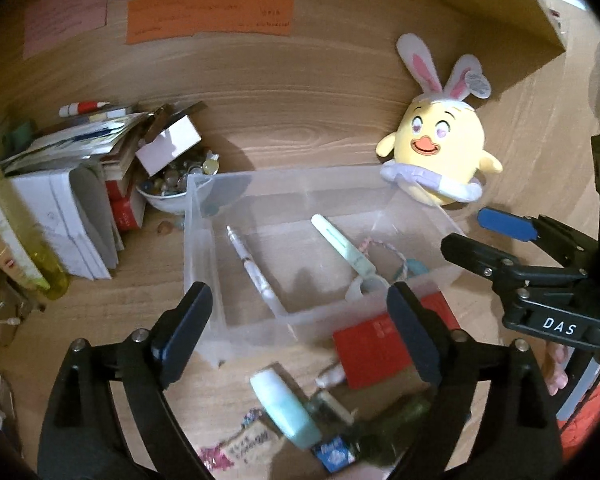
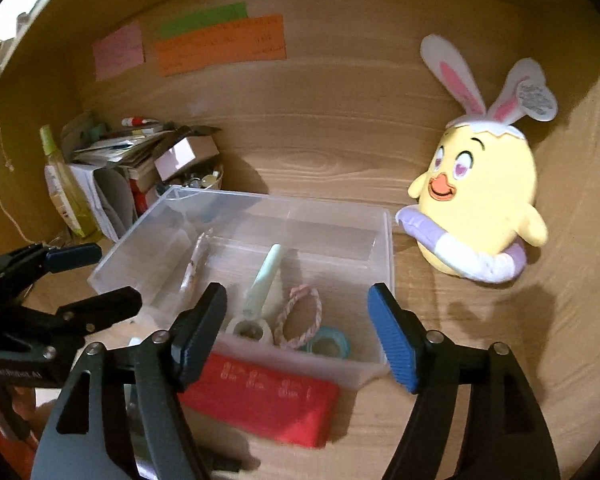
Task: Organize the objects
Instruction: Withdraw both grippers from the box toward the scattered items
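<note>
A clear plastic box (image 1: pixel 196 208) (image 2: pixel 386 248) stands on the wooden desk. Inside lie a white pen (image 1: pixel 252 268) (image 2: pixel 192 272), a mint pen (image 1: pixel 340 246) (image 2: pixel 262 280), a braided bracelet (image 2: pixel 300 316), a white tape roll (image 2: pixel 250 330) and a teal tape roll (image 2: pixel 328 344). A red case (image 1: pixel 372 348) (image 2: pixel 268 396) rests against the box's near wall. My left gripper (image 1: pixel 298 300) (image 2: pixel 96 280) hangs open over the box's near left part, holding nothing. My right gripper (image 2: pixel 298 300) (image 1: pixel 480 234) is open over the near right part, also holding nothing.
A yellow chick plush (image 1: pixel 440 148) (image 2: pixel 484 200) sits right of the box. Stacked books and papers (image 1: pixel 80 184), a bowl of marbles (image 1: pixel 172 188) and a yellow-green bottle (image 1: pixel 40 256) crowd the left. A mint tube (image 1: pixel 284 408) and small items lie near me.
</note>
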`<state>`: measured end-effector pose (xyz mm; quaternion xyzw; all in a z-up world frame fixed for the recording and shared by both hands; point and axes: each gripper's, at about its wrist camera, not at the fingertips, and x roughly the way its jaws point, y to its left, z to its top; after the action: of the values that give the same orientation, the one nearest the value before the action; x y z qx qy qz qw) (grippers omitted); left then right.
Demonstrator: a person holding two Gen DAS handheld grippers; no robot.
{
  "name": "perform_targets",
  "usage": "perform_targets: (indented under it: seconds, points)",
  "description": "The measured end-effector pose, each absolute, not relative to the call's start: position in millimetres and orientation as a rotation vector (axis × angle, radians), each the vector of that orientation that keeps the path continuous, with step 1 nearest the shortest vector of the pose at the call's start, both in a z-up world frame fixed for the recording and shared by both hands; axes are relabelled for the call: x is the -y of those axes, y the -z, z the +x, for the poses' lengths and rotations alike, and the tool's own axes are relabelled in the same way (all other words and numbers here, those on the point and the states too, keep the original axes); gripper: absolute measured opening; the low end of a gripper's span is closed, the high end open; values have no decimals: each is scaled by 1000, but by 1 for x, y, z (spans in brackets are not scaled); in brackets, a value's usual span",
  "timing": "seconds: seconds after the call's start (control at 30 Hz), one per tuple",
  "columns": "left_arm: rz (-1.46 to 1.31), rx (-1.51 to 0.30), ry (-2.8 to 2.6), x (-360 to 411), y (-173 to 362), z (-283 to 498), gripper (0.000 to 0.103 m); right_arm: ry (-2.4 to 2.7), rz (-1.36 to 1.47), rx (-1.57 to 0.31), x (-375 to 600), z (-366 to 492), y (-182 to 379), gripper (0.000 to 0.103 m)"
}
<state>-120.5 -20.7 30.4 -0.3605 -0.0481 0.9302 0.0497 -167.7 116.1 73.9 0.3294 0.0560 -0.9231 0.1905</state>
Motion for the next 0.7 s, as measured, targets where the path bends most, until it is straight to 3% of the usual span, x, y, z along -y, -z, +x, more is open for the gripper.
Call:
perform_targets:
  seconds: [0.13,0.7]
  points:
    - [-1092,133,-2826,18,-27,-102,90,2600,928,-140,-122,-147,-67,77]
    - [-1163,124,-2795,9,1,-55,90,2458,1102,-6,-123,-68,-9,81]
